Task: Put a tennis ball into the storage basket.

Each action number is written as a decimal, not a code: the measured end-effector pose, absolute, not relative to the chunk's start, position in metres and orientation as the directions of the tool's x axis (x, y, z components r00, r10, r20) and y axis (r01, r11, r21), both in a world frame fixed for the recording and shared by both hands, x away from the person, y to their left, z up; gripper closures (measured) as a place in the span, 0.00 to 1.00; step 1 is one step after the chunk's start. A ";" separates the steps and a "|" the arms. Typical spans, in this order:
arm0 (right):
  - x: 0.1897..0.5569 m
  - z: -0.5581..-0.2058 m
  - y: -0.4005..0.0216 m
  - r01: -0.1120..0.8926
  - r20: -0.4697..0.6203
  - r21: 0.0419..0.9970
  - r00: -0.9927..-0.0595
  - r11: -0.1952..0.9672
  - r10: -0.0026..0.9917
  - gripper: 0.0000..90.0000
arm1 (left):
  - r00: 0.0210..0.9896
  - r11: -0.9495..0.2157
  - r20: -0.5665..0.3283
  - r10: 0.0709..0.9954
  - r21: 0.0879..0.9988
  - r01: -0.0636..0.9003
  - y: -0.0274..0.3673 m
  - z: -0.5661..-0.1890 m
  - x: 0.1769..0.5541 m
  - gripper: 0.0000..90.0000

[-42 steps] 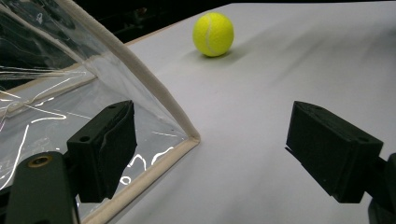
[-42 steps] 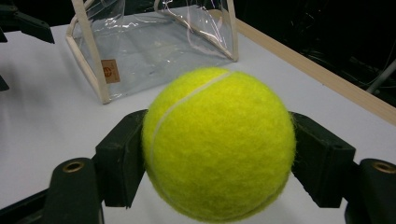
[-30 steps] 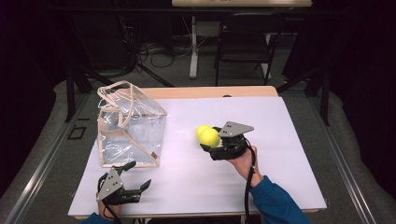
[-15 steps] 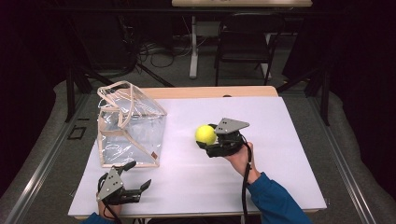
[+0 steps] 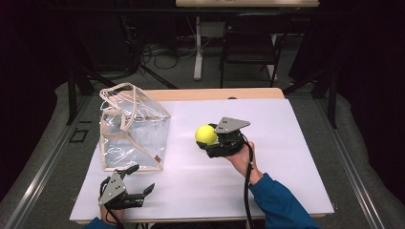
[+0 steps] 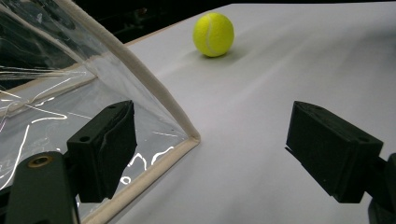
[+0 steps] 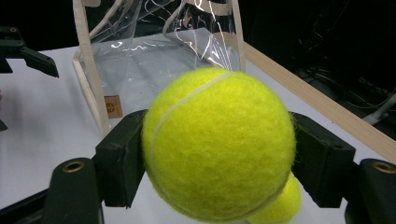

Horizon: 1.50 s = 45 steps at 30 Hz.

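The right hand-held gripper (image 5: 210, 141) has its jaws pressed on either side of a yellow tennis ball (image 5: 206, 135), held clear of the table (image 5: 286, 143) and a little way to the right of a clear bag (image 5: 131, 129). In the right gripper view the ball (image 7: 217, 144) sits squarely between the pads, facing the bag (image 7: 159, 60), whose beige-trimmed top stands open; the ball is likely bound for that opening, so the gripper will have to rise above the rim. A second ball's edge (image 7: 280, 205) peeks out below the held one, and the left gripper view shows a ball (image 6: 213, 34) lying on the table. The left hand-held gripper (image 5: 138, 183) rests low near the bag's front corner, jaws wide apart and holding nothing, seemingly placed to steady the bag. The table is covered in plain white, with a wooden strip along its far edge. Beyond it the room is dark, with a chair (image 5: 250, 47), stands and cables on a grey floor.
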State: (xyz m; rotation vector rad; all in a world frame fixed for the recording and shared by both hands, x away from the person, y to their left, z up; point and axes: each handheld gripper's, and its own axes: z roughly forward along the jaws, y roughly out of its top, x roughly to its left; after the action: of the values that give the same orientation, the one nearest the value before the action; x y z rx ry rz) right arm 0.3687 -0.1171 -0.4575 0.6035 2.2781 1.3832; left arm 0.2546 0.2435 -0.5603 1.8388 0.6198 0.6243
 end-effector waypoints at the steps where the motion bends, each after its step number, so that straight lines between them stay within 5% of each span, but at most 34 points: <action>1: 0.370 -0.457 -0.116 0.150 -0.119 0.897 -0.823 0.415 0.555 0.29 | 0.730 -0.317 0.129 0.671 0.940 0.125 0.243 -0.560 0.255 0.18; 45: 0.387 -0.434 -0.093 0.118 -0.143 0.893 -0.841 0.435 0.522 0.29 | 0.732 -0.318 0.132 0.668 0.940 0.120 0.244 -0.560 0.254 0.18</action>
State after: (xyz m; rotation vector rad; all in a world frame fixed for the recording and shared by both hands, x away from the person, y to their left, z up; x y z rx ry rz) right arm 0.3866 -0.0934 -0.4341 0.5424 2.2930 1.3799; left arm 0.2544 0.2439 -0.5599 1.8391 0.6136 0.6241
